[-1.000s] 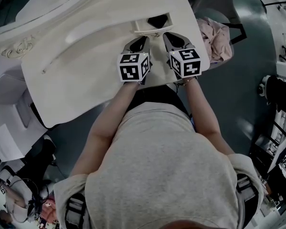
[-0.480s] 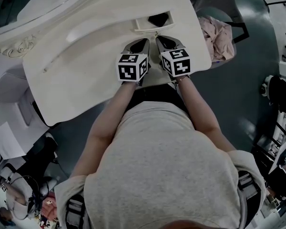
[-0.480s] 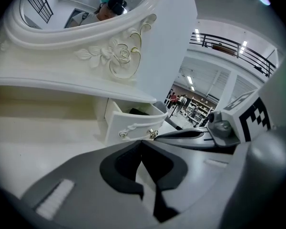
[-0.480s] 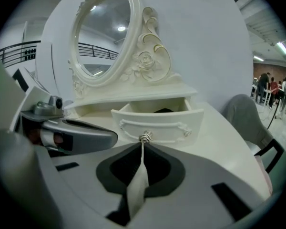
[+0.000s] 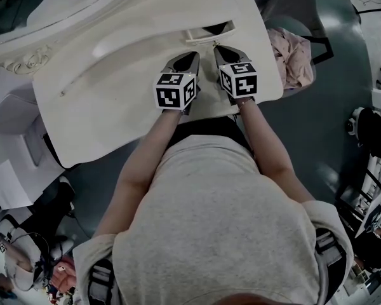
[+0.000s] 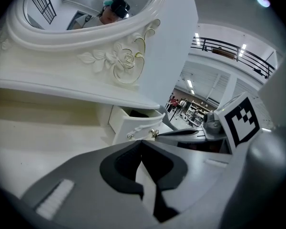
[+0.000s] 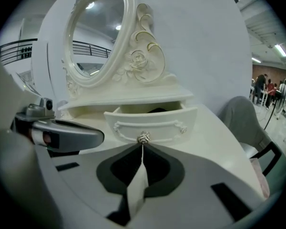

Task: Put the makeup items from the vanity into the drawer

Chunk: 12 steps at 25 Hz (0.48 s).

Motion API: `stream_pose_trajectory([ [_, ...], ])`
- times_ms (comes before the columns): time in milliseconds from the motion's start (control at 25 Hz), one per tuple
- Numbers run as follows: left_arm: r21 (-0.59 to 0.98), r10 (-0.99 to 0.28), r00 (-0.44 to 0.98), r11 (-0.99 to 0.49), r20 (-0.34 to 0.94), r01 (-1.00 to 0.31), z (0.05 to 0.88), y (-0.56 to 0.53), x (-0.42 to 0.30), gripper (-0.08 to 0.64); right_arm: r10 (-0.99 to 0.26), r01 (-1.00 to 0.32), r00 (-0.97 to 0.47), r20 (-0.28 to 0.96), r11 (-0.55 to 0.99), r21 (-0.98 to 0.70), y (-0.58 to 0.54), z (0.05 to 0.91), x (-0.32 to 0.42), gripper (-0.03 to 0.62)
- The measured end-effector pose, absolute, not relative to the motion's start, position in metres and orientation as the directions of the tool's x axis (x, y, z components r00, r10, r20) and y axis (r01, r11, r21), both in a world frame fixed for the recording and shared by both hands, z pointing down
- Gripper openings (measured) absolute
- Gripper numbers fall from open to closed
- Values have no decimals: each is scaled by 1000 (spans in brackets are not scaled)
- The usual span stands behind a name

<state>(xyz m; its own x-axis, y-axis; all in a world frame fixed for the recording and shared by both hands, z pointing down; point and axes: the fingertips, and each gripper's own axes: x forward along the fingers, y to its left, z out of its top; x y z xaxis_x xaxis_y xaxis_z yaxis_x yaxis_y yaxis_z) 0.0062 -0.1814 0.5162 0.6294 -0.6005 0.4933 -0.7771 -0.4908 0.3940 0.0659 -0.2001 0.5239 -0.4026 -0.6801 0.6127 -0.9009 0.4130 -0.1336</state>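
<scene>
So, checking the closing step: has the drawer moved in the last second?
Yes. The drawer has slid inward under the vanity shelf; its dark opening is narrower.

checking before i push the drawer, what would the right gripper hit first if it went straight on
Most likely the small metal knob on the front of the part-open drawer: the right gripper, jaws together and empty, points right at it. Whether a gap remains is unclear.

The head view is dim and grey. Both gripper views are brighter, round, with dark, bent edges. Ceiling lights (image 7: 279,49) glow far beyond the right gripper (image 7: 142,146).
</scene>
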Motion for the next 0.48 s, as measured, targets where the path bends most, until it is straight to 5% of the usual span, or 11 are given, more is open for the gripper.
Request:
stream_pose_trajectory([
  [480,413,-621,625,-470,474,-780,515,-191,-1,10,-677,-890,-436,593,421,-174,-233,520,53,14],
])
